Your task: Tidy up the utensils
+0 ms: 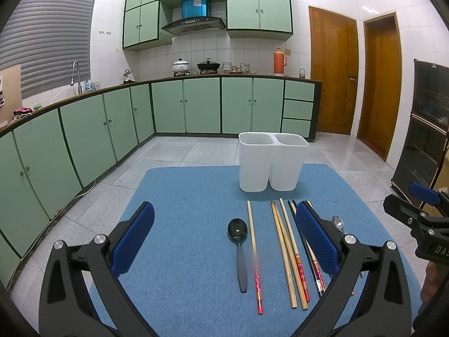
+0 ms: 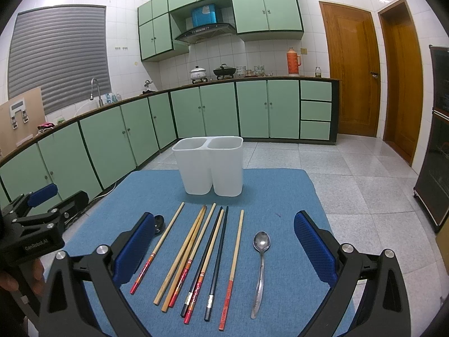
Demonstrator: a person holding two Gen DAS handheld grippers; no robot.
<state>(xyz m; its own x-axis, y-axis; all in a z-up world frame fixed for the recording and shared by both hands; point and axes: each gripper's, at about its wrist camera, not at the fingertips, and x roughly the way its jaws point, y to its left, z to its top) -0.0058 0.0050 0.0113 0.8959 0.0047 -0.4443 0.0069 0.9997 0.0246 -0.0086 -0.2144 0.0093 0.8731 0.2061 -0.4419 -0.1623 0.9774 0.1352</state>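
Note:
A white two-compartment holder (image 1: 270,164) (image 2: 209,164) stands upright at the far side of a blue mat (image 1: 182,210) (image 2: 280,196). Several chopsticks (image 1: 283,252) (image 2: 196,255) lie side by side on the mat. A black spoon (image 1: 238,247) (image 2: 158,223) lies left of them, a metal spoon (image 2: 261,266) (image 1: 337,223) right of them. My left gripper (image 1: 224,236) is open above the black spoon and the chopsticks. My right gripper (image 2: 224,241) is open above the chopsticks and the metal spoon. Both hold nothing.
The mat lies on a tiled floor (image 2: 350,182). Green cabinets (image 1: 84,134) run along the left and back. Wooden doors (image 2: 350,70) and a dark cabinet (image 1: 423,129) stand on the right. The right gripper shows at the right edge of the left wrist view (image 1: 421,213).

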